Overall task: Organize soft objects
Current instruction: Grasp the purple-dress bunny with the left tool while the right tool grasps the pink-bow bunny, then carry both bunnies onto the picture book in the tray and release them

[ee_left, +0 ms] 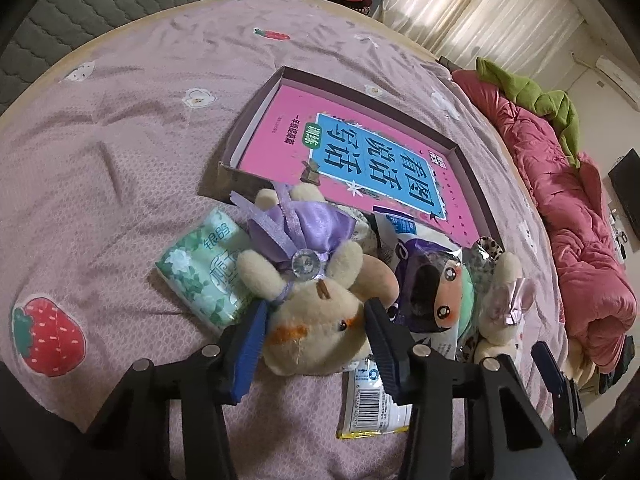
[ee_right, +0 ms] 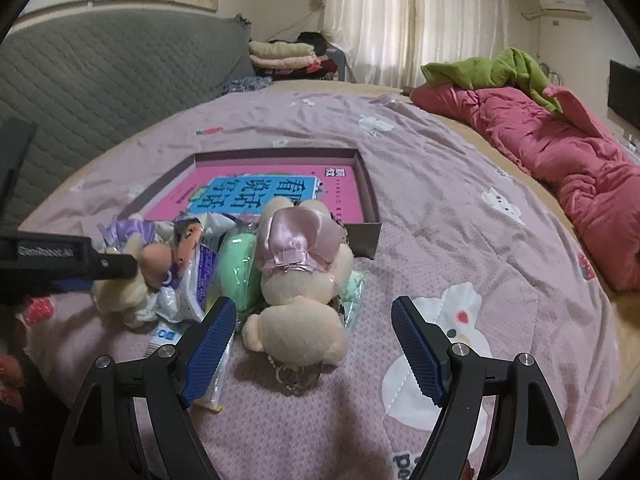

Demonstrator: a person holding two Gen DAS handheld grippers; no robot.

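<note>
Your left gripper (ee_left: 316, 330) pinched the head of the purple-dressed bear (ee_left: 312, 320), which lay on the bedspread (ee_left: 100, 140) before the box (ee_left: 476, 184). Only your right wrist view showed the pink-dressed bear (ee_right: 298, 280) whole, with your right gripper (ee_right: 312, 344) spread around it, untouched.

A wide bed (ee_right: 460, 216) fills the room, spread with a mauve sheet printed with strawberries and white cartoon animals, and a quilted grey headboard (ee_right: 104, 76) stands at ten o'clock in the right wrist view. At twelve o'clock pale pleated curtains (ee_right: 416, 12) glow with daylight, with a stack of folded clothes (ee_right: 288, 56) just left of them and an air conditioner (ee_right: 562, 0) high on the cream wall at one o'clock. A rumpled pink quilt (ee_right: 560, 152) lies along the bed's edge at two o'clock, a green blanket (ee_right: 492, 68) on its far end, and a dark screen (ee_right: 624, 92) hangs on the wall beyond.
</note>
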